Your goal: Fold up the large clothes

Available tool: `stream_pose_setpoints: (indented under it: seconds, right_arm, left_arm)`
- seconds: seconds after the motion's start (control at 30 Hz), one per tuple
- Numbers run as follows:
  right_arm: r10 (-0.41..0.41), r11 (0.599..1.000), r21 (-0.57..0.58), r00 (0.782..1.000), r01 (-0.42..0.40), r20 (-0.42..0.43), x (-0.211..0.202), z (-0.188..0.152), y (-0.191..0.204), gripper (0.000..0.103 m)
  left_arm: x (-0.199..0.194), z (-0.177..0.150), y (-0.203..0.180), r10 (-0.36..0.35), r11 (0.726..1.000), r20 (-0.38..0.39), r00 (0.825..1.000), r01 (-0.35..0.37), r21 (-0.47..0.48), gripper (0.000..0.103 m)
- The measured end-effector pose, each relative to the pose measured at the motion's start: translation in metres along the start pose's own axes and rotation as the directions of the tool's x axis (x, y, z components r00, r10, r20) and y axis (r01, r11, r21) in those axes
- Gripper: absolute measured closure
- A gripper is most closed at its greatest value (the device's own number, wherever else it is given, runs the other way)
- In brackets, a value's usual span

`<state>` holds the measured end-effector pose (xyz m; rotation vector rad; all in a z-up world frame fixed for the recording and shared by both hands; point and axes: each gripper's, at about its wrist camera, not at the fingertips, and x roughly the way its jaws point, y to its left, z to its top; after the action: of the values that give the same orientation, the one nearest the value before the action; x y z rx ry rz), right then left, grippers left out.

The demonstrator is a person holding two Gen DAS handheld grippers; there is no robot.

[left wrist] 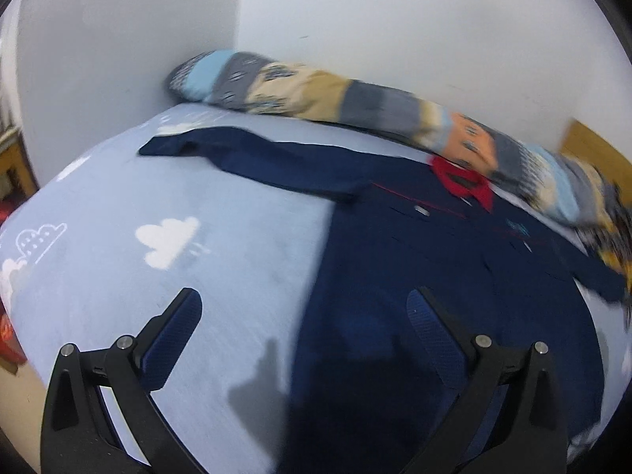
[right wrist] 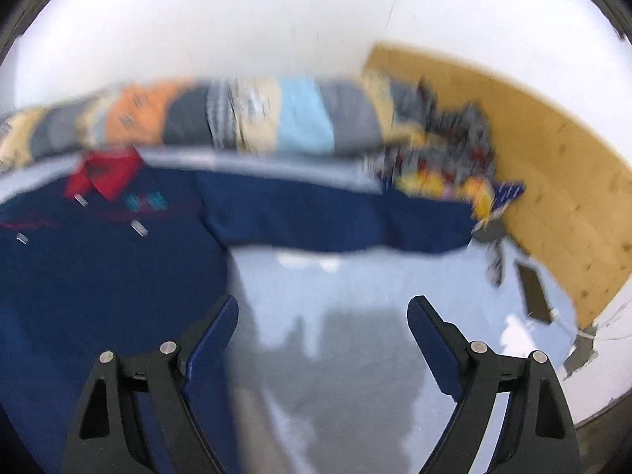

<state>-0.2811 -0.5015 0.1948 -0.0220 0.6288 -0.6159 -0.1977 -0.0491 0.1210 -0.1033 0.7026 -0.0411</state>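
A navy long-sleeved shirt (left wrist: 414, 260) with a red collar (left wrist: 462, 181) lies flat on a light blue sheet with white clouds (left wrist: 166, 237). One sleeve (left wrist: 252, 158) stretches out to the left in the left wrist view. In the right wrist view the other sleeve (right wrist: 339, 217) runs to the right from the shirt's body (right wrist: 102, 276). My left gripper (left wrist: 304, 308) hovers open above the shirt's left edge, holding nothing. My right gripper (right wrist: 322, 312) is open over bare sheet beside the shirt, with nothing between its fingers. Both views are blurred.
A long patchwork bolster (left wrist: 335, 98) lies along the white wall behind the shirt, seen again as a bolster (right wrist: 252, 118). A wooden headboard (right wrist: 553, 166) stands at the right with crumpled patterned cloth (right wrist: 446, 150) against it. The bed's edge (left wrist: 23, 213) drops off at the left.
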Motion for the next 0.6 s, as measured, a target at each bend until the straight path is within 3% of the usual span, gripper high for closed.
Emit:
stream_pose_setpoints:
  seconds: [0.1, 0.17, 0.23, 0.33, 0.47, 0.6]
  right_arm:
    - [0.21, 0.977, 0.03, 0.976, -0.211, 0.05, -0.043, -0.017, 0.025, 0.013]
    - [0.361, 0.932, 0.039, 0.932, -0.362, 0.011, -0.063, -0.04, 0.054, 0.013]
    - [0.459, 0.888, 0.046, 0.889, -0.458, -0.011, -0.078, -0.059, 0.08, 0.013]
    - [0.497, 0.867, -0.005, 0.867, -0.498, -0.025, -0.087, -0.071, 0.103, 0.014]
    - [0.449, 0.892, -0.028, 0.892, -0.451, -0.06, -0.07, -0.071, 0.111, 0.013]
    - [0.443, 0.896, 0.05, 0.885, -0.44, -0.146, -0.04, -0.081, 0.101, 0.013]
  left_arm:
    - [-0.013, -0.016, -0.03, -0.037, 0.997, -0.006, 0.999, 0.038, 0.064, 0.0]
    - [-0.018, -0.029, -0.063, -0.069, 0.993, -0.012, 0.998, 0.069, 0.099, 0.0]
    - [-0.019, -0.039, -0.082, -0.075, 0.986, -0.006, 0.997, 0.075, 0.147, 0.0]
    - [-0.012, -0.046, -0.095, -0.086, 0.98, -0.032, 0.996, 0.09, 0.178, 0.0]
    - [0.004, -0.055, -0.105, -0.058, 0.981, -0.07, 0.996, 0.07, 0.181, 0.0]
    - [0.008, -0.061, -0.112, -0.041, 0.979, -0.086, 0.995, 0.057, 0.195, 0.0]
